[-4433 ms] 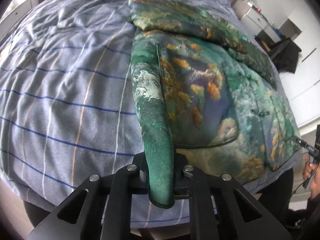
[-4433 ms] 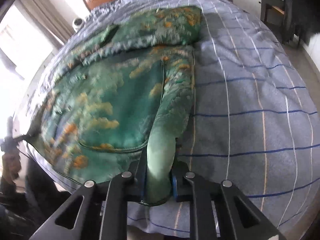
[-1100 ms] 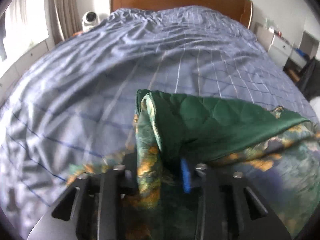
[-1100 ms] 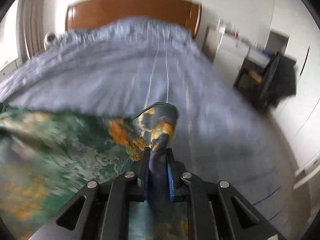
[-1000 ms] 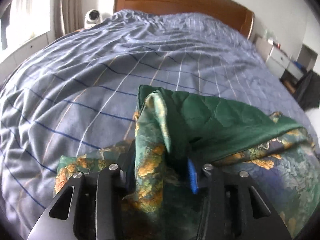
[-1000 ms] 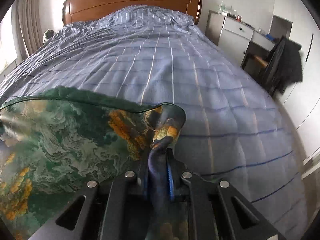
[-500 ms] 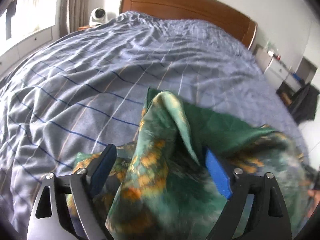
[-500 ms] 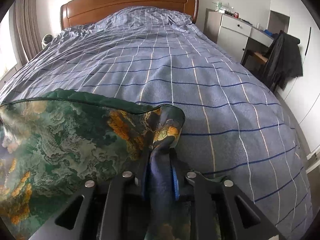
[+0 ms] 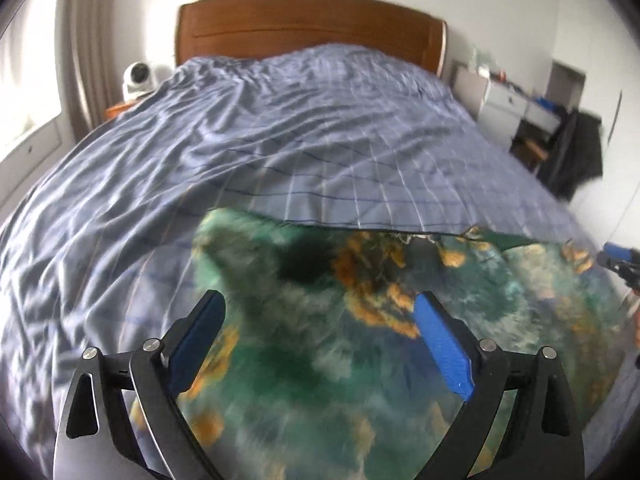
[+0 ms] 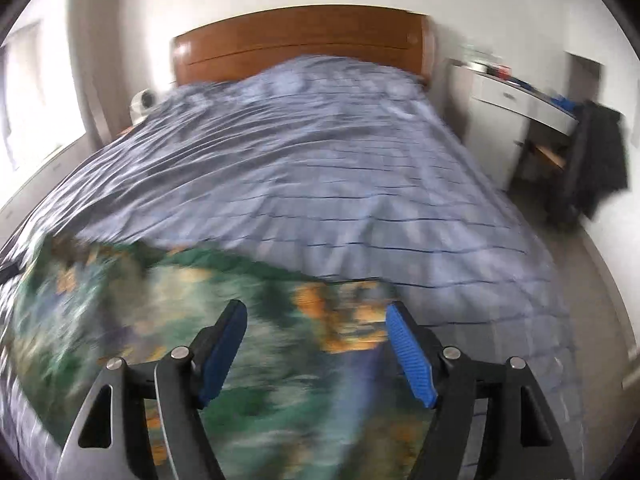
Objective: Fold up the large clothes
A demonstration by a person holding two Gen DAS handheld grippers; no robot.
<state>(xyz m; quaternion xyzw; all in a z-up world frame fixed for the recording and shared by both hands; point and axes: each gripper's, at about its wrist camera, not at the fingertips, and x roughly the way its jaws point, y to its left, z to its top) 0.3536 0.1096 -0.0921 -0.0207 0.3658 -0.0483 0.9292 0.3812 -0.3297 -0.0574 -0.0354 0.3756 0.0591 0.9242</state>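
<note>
From the left wrist camera, a green quilted jacket point(image 9: 360, 320) printed with orange and pale cloud-like patches lies spread on the near end of a bed point(image 9: 280, 140) covered in blue checked bedding, its far edge a dark piped line running left to right. The left gripper point(image 9: 320, 336) hangs over it with jaws opening and nearly at full spread, blue pads clear of the cloth, nothing pinched between them. Motion blur smears the print, so seams, buttons and sleeves cannot be made out, and the garment's near part is cut off behind the gripper's black frame. At the far right edge, a blue-tipped piece of the other tool peeks in, mostly cropped. From the right wrist camera, the same jacket point(image 10: 200, 340) fills the near left of the bed point(image 10: 340, 180), blurred to streaks of green, orange and blue. The right gripper point(image 10: 316, 348) is above it, jaws opening, pads apart and free of fabric. The jacket's left edge is lost in the blur.
</note>
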